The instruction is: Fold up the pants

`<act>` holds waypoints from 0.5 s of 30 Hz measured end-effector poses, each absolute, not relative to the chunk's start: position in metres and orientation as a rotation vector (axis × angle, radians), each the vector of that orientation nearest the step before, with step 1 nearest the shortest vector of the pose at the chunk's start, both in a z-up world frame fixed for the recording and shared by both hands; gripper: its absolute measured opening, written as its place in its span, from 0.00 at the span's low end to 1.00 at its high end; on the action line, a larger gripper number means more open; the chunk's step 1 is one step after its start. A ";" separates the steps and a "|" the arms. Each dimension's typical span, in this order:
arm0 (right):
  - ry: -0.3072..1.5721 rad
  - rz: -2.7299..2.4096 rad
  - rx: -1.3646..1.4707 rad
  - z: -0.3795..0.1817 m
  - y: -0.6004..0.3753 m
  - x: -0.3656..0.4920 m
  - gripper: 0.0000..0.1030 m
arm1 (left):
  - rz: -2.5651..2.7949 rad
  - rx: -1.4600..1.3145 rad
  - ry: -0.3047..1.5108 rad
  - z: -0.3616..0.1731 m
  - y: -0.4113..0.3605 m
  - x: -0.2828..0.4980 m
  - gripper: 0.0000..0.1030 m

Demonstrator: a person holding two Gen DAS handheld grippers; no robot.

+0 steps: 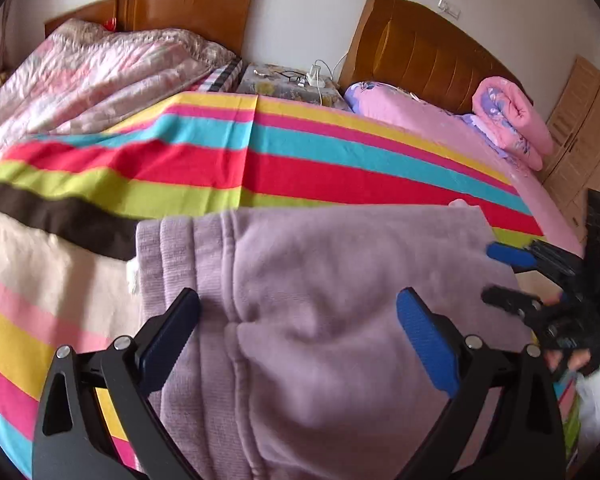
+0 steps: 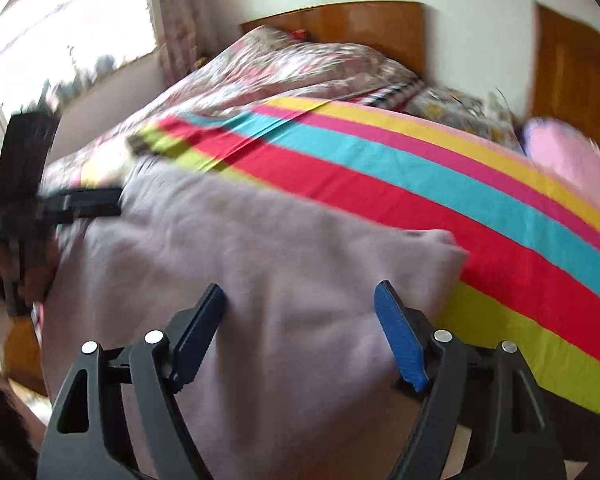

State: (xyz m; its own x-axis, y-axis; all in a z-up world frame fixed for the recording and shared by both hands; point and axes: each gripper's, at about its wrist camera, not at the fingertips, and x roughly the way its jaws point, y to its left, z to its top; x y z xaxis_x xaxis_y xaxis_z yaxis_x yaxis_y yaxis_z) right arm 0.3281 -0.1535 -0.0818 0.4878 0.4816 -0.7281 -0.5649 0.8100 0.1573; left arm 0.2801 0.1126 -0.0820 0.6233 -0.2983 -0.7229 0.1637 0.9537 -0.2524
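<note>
Pants (image 1: 320, 320) folded; hand-held grippers above (jaws apart).

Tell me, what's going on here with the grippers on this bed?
A person is folding lilac pants on a striped sheet with a gripper in each hand. The pants lie folded into a flat bundle. The left gripper and right gripper are both open above the cloth, holding nothing.

two hand-held grippers, left gripper (image 1: 298, 304) and right gripper (image 2: 300, 300), alike in build: matte black angled arms with triangular cut-outs, round silver pivot screws, flat blue ribbed pads (image 2: 400, 344) with serrated edges on each finger.
</note>
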 end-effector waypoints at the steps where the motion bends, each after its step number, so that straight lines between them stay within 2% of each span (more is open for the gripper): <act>1: 0.834 0.613 -0.091 -0.075 -0.158 0.330 0.72 | -0.274 -0.174 0.854 -0.082 0.115 0.280 0.96; 5: 0.794 0.652 -0.082 -0.066 -0.151 0.325 0.72 | -0.286 -0.173 0.855 -0.087 0.119 0.280 0.96; 8: 0.822 0.557 -0.201 -0.082 -0.149 0.338 0.72 | -0.295 -0.181 0.842 -0.092 0.120 0.279 0.97; 12: 0.804 0.338 -0.128 -0.081 -0.179 0.361 0.71 | -0.290 -0.161 0.828 -0.092 0.118 0.277 0.97; 15: 0.760 0.387 -0.033 -0.063 -0.185 0.349 0.72 | -0.288 -0.169 0.821 -0.092 0.119 0.277 0.97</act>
State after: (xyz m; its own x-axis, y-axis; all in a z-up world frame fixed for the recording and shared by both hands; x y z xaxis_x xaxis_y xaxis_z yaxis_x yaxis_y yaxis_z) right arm 0.3492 -0.1855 -0.0635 0.6578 0.3304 -0.6768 -0.3539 0.9289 0.1094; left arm 0.2768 0.1193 -0.0922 0.6459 -0.3168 -0.6946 0.1872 0.9478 -0.2582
